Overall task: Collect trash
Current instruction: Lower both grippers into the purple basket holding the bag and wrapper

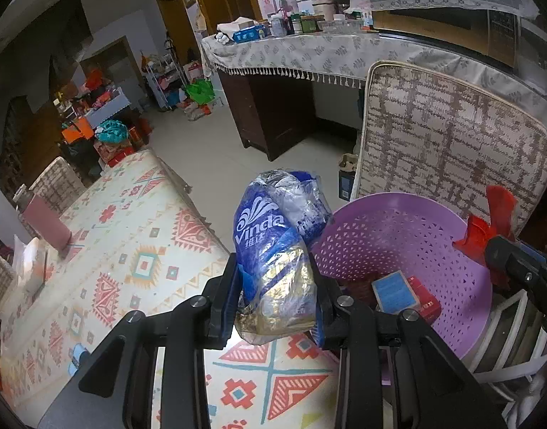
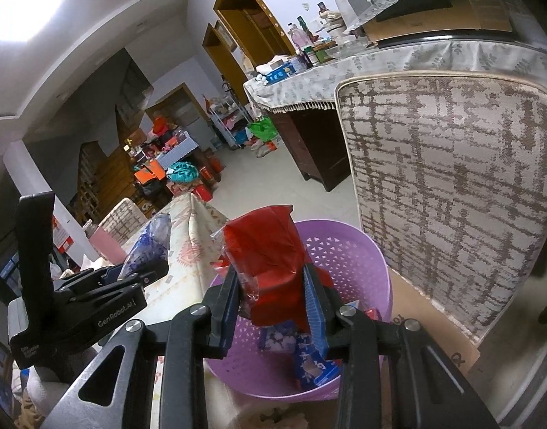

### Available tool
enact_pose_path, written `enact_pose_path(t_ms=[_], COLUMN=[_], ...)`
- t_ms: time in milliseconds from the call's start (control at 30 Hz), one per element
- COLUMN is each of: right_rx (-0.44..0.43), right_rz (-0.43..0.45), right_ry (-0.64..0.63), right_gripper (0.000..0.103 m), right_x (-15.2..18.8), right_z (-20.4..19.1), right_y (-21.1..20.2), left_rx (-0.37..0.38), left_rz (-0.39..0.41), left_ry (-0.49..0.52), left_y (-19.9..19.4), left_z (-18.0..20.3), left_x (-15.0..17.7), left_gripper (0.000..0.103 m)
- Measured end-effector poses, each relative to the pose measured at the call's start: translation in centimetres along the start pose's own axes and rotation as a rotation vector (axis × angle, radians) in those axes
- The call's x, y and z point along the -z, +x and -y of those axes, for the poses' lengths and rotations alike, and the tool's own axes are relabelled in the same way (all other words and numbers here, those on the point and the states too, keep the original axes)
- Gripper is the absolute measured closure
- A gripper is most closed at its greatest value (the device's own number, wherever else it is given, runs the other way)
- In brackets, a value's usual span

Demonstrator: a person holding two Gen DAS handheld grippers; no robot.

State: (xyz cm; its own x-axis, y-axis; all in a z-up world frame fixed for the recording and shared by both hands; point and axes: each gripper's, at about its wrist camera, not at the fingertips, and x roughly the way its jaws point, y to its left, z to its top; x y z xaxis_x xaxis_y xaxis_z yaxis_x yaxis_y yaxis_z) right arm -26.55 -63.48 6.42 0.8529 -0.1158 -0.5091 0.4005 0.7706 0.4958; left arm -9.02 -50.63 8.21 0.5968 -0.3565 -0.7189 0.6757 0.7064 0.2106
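While clamped: wrappers [image 1: 273, 261] btwn pads, over basket [image 1: 434, 236]

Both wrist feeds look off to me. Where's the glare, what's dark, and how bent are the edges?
Left wrist view: even, dim light, no glare; black fisheye corners, tablecloth edge bowed; Vinda wrapper in the left gripper sharp. Right wrist view: ceiling light blown out top left, stairwell dark; chair back curved; red wrapper sharp.
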Motion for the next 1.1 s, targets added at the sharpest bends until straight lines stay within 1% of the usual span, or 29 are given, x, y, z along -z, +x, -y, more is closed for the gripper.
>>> enact_pose_path(t_ms=[267,533,767,1100], right_rx=[0.015,0.03,0.024,0.038], right_rz=[-0.028,-0.044,-0.044,-0.063], right_ry=[0.037,0.045,0.053,0.04], right_gripper=[0.065,0.065,0.065,0.065], right_x=[0.0,-0.2,-0.2,-0.3], right_z=[1.4,1.9,2.2,2.0], right_y=[1.3,2.5,2.5,3.2], left_rx=[0.032,0.073,0.091,0.107], left_rz=[-0.034,-0.061,-0.076,-0.097], left_ry=[-0.009,-0.022,-0.035,-0.03], left_y=[1.6,3.0,3.6,4.6], left_z=[0.4,0.8,1.2,1.7], left_x=[-0.4,-0.7,-0.6,-0.3], left_gripper=[0.071,0.071,0.071,0.071])
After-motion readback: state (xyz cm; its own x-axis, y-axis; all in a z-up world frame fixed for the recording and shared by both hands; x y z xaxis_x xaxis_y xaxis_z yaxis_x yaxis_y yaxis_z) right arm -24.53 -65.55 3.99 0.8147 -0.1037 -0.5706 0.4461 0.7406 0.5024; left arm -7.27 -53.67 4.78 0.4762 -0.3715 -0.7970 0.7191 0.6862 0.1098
